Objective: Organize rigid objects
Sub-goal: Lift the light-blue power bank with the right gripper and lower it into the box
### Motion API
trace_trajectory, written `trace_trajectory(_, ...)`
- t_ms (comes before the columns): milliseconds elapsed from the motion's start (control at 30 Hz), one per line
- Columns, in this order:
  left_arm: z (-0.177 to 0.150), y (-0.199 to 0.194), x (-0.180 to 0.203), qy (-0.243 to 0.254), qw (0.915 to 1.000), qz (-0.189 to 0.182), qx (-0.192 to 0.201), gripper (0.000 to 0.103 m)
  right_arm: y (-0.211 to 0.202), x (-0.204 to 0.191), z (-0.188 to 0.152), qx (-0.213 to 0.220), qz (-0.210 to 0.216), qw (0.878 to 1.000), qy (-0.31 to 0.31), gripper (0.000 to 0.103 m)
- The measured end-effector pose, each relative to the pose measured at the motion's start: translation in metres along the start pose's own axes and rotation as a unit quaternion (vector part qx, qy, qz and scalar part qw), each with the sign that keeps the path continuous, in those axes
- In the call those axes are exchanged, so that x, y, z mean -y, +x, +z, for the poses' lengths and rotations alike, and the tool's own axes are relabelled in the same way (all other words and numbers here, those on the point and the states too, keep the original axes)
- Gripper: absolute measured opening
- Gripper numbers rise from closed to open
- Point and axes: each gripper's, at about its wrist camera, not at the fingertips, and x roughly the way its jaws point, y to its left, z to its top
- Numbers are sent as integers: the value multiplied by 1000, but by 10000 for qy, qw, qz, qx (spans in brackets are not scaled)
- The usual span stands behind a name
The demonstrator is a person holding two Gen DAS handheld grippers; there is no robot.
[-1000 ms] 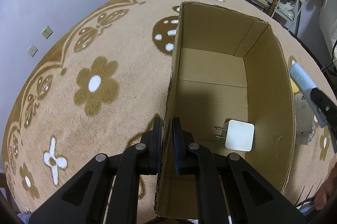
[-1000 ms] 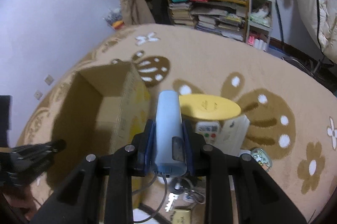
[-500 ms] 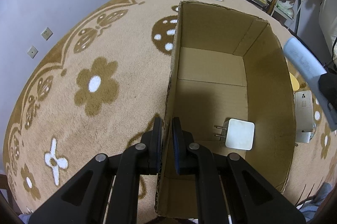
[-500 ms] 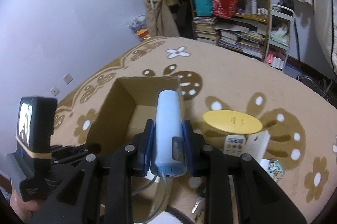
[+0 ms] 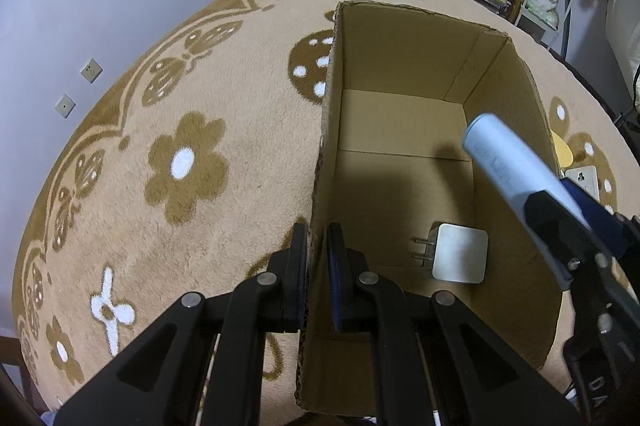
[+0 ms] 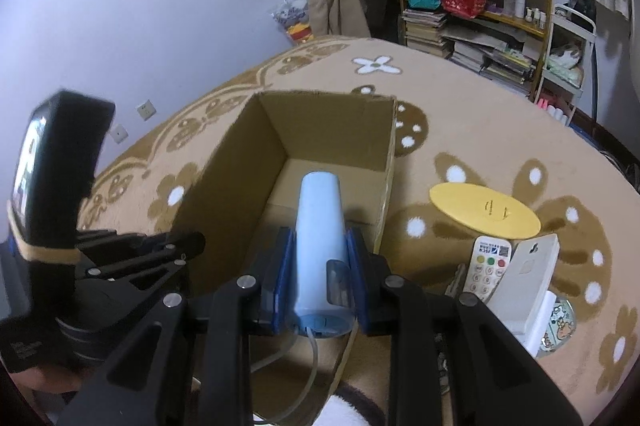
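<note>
A big beige carpet [image 5: 192, 129] with brown flowers and butterflies fills the floor, and on it stands an open cardboard box [image 5: 404, 65], tall-walled and nearly bare inside. Behind, against the wall, a wooden shelf [image 6: 516, 21] is crammed with books, bags and bottles.

Here's the left gripper [image 5: 317, 246], clamped tight on the box's left wall, one pad outside and one pad inside the cardboard, pinning that edge. From the right wrist view the same gripper [image 6: 188, 242] shows at the box's near left corner, with a dark camera block above it.

And the right gripper [image 6: 318, 258] is clenched on a pale blue cylindrical device [image 6: 320, 226], blue pads pressing its two sides, a thin clear tube trailing from its rear end. The device hangs over the open box, its rounded tip pointing into the interior; from the left wrist view the same device [image 5: 500, 153] pokes in over the right wall, above the floor of the box and not touching it.

Down on the box floor, near the front right, lies a white plug adapter [image 5: 460, 258], prongs pointing left.

Outside, right of the box on the carpet: a yellow disc [image 6: 484, 209], then a small white remote with coloured buttons [image 6: 486, 266] just beside a white boxy thing [image 6: 524, 278].
</note>
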Motion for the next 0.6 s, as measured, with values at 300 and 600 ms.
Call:
trace_trajectory(300,-1,2,0,-40,9999,-82,-69,8,-4,-16,-1,16,-61,9994,-339,17)
trace_trajectory(600,0,-1,-1,-18,10000,-69,-12,8,-30,4,10,260,-132,9996,-9,32)
